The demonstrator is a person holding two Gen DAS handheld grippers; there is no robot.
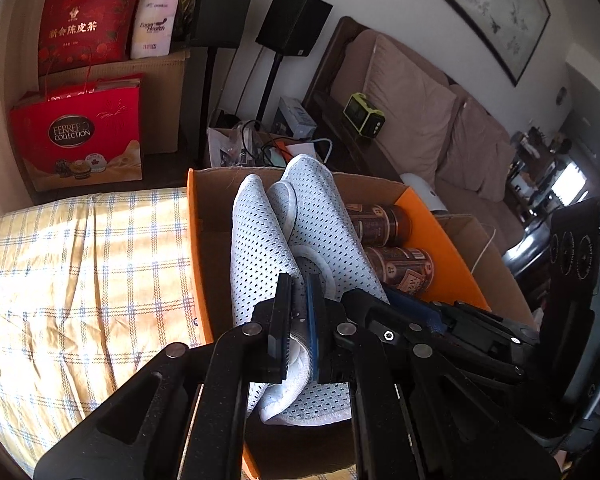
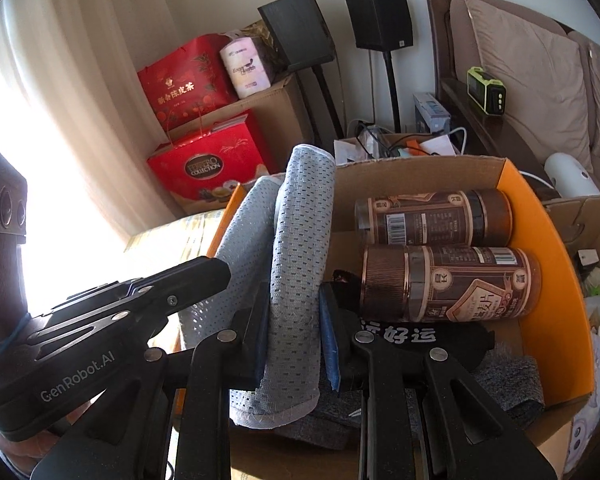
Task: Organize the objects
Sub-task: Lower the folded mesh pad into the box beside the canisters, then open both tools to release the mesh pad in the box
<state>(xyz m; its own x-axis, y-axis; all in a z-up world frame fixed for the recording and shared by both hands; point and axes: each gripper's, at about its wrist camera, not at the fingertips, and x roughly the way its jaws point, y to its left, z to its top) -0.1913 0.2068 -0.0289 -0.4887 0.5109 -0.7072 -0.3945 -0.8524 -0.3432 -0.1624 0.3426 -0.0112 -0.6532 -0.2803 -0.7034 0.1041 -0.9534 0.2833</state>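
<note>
Here we see an open cardboard box (image 2: 548, 264) with orange sides, and we will use that box to say where things are. Our left gripper (image 1: 298, 320) has its two jaws closed tight on the edge of a white mesh cloth (image 1: 268, 248) with tiny holes. Our right gripper (image 2: 296, 336) is pinching the same cloth (image 2: 300, 240) too, and its jaws are squeezed onto a rolled-up fold of it. The cloth is held up over the left part of the box, and its top sticks up higher than the back wall of the box. Its bottom end hangs down into the box. Inside the box, to the right of the cloth, two brown jars (image 2: 448, 256) lie on their sides, one behind the other. In front of the jars, still inside the box, there is some dark gray fabric (image 2: 504, 380) on the bottom. To the left of the box we see a yellow checked cover (image 1: 80, 280) with sunlight on it. Behind the box, on the left, red gift bags (image 1: 80, 136) lean by a bigger carton. Two black speakers (image 2: 336, 24) on thin stands are behind the box as well. To the right of the box is a brown sofa (image 1: 416, 112) with soft cushions.
</note>
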